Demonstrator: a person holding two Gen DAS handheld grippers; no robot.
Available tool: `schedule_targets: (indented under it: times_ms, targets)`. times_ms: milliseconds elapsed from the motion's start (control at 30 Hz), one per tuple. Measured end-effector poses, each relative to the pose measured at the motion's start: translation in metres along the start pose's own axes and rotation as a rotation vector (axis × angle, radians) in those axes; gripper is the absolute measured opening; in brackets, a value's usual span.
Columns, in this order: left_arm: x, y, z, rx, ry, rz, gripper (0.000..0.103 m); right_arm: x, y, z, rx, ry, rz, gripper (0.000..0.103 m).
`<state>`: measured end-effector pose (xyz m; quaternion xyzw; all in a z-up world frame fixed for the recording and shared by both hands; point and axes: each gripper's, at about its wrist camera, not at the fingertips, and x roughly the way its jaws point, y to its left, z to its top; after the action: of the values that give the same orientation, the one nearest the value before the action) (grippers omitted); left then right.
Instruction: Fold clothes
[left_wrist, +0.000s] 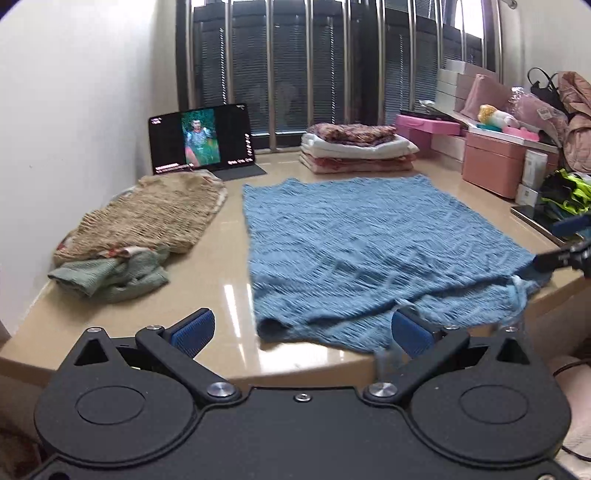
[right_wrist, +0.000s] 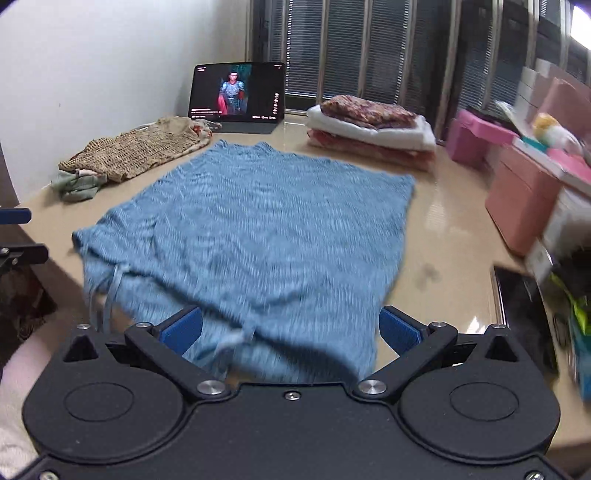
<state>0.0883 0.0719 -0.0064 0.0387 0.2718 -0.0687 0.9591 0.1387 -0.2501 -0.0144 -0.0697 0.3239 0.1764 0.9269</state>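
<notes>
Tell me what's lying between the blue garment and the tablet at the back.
Nothing: between the blue garment and the tablet only bare tabletop shows, clearest in the right wrist view.

Your right gripper (right_wrist: 290, 330) hangs at the tabletop (right_wrist: 443, 229) edge, jaws wide apart over the near hem of the spread blue garment (right_wrist: 258, 229).

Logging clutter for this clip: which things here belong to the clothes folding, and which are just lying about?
Job:
blue knit garment, spread flat
unfolded pile
folded stack
left gripper and right gripper, both open

Lying about:
tablet playing video
pink boxes
neon-yellow item
</notes>
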Motion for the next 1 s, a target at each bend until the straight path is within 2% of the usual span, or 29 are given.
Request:
schedule_targets:
  times_ms: [100,233,333,567,833,900,1000]
  targets:
    - [-0.001,-0.010,-0.008,-0.001,0.022,-0.008,0.103,-0.011,0.001,-0.021,0.084,-0.022,-0.005,0.103]
    - [-0.004,-0.018,-0.016,0.007,0.049,-0.011,0.103,-0.015,0.001,-0.041,0.194,-0.035,0.040,0.103]
    - [-0.007,-0.022,-0.020,0.017,0.055,-0.005,0.103,-0.015,0.004,-0.047,0.166,-0.021,0.048,0.103]
    - [-0.010,-0.031,-0.029,-0.008,0.067,-0.004,0.103,-0.020,0.013,-0.047,0.153,-0.047,0.062,0.103]
    - [-0.001,-0.063,-0.047,0.074,0.099,0.048,0.102,-0.021,0.019,-0.052,0.168,-0.050,0.061,0.103]
    - [0.000,-0.072,-0.051,0.120,0.095,0.069,0.099,-0.021,0.019,-0.054,0.173,-0.049,0.057,0.103]
    - [0.003,-0.086,-0.055,0.184,0.095,0.087,0.089,-0.022,0.019,-0.056,0.178,-0.044,0.057,0.103]
